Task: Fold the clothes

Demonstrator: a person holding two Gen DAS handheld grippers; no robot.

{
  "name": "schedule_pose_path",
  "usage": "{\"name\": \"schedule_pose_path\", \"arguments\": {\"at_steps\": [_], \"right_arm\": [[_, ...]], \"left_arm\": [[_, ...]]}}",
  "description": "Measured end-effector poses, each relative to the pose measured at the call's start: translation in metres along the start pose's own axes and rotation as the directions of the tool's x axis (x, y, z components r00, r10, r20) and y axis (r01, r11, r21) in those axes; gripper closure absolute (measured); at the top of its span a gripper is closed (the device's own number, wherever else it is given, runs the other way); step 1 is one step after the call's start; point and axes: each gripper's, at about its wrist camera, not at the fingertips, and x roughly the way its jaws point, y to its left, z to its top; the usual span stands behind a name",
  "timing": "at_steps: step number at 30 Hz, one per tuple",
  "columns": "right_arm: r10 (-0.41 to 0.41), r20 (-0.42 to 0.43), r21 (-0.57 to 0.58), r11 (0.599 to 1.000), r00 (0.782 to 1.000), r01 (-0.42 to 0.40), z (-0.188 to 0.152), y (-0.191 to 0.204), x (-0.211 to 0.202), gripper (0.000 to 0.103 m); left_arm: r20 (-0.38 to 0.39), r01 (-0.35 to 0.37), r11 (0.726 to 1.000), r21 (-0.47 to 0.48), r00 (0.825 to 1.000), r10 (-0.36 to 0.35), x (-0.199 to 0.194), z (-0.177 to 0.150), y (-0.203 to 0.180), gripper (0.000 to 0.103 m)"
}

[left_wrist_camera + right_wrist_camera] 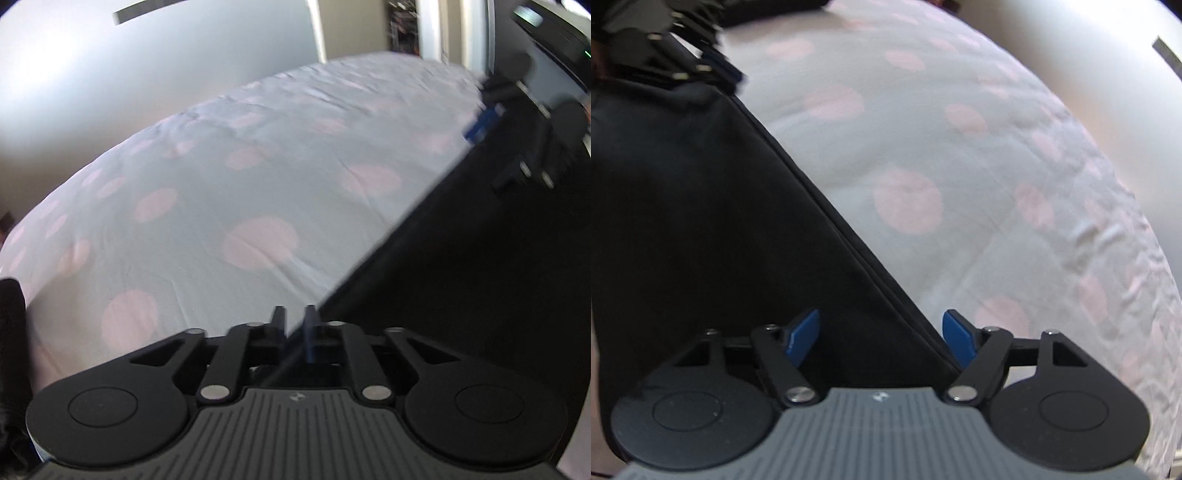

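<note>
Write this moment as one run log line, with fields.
surface: dotted bedsheet | item: black garment | left gripper: narrow gap at hem | right gripper: open over hem

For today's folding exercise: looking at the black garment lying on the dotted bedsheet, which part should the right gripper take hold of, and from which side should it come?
Probably the stitched straight edge of the black garment, where it meets the dotted bedsheet. The right gripper already straddles that hem with its jaws open. Come from above, one finger over cloth and one over sheet: the hem is firmer than the flat middle, which offers nothing to pinch.
</note>
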Motion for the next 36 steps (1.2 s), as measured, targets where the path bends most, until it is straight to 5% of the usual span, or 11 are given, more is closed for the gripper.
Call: {"name": "schedule_pose_path", "arguments": {"at_steps": [3,5,7,9,14,20,24,27,32,36], "right_arm": [[0.029,-0.024,0.049,0.998,0.999,-0.028,-0.006,-0.01,0.009,0.035],[0.035,-0.037,0.073,0.997,0.999,-0.032,-0.009,-0.01,0.014,0.072],[0.034,-0.046,0.091,0.995,0.998,-0.03,-0.011,-0.009,0.017,0.087],[-0.001,-0.031,0.078,0.997,1.0,0.003,-0.011,-0.006,0.011,0.09],[-0.093,0.024,0.112,0.99,0.995,0.09,-0.007,-0.008,0.005,0.092],[-0.12,-0.012,0.137,0.983,0.993,0.121,0.004,-0.011,0.03,0.091],[-0.114,-0.045,0.217,0.969,0.992,0.121,0.01,-0.02,0.032,0.081],[-0.145,-0.041,0.247,0.957,0.989,0.151,0.009,-0.021,0.012,0.065],[-0.186,0.066,0.375,0.915,0.98,0.149,-0.011,-0.012,-0.057,0.065],[-0.18,0.132,0.465,0.879,0.975,0.099,-0.043,0.018,-0.107,0.067]], "left_arm": [[-0.041,-0.005,1.0,0.02,0.999,0.006,0.0,-0.016,-0.002,0.059],[-0.053,0.003,0.999,-0.032,0.999,-0.004,0.001,-0.023,0.004,0.059],[-0.051,0.007,0.998,-0.069,0.999,-0.011,-0.001,-0.024,0.006,0.062],[-0.049,-0.005,0.998,-0.066,0.999,0.002,-0.001,-0.024,0.003,0.083],[-0.021,-0.099,0.995,-0.024,0.995,0.098,0.005,-0.025,-0.011,0.096],[-0.02,-0.138,0.99,-0.026,0.99,0.138,0.017,-0.02,-0.008,0.096],[-0.036,-0.172,0.984,-0.051,0.985,0.17,0.024,-0.018,-0.011,0.095],[-0.042,-0.182,0.978,-0.102,0.983,0.178,0.011,-0.014,-0.01,0.089],[-0.014,-0.205,0.96,-0.189,0.978,0.206,-0.03,-0.011,-0.021,0.072],[0.008,-0.158,0.948,-0.278,0.986,0.166,-0.066,-0.007,-0.044,0.071]]}}
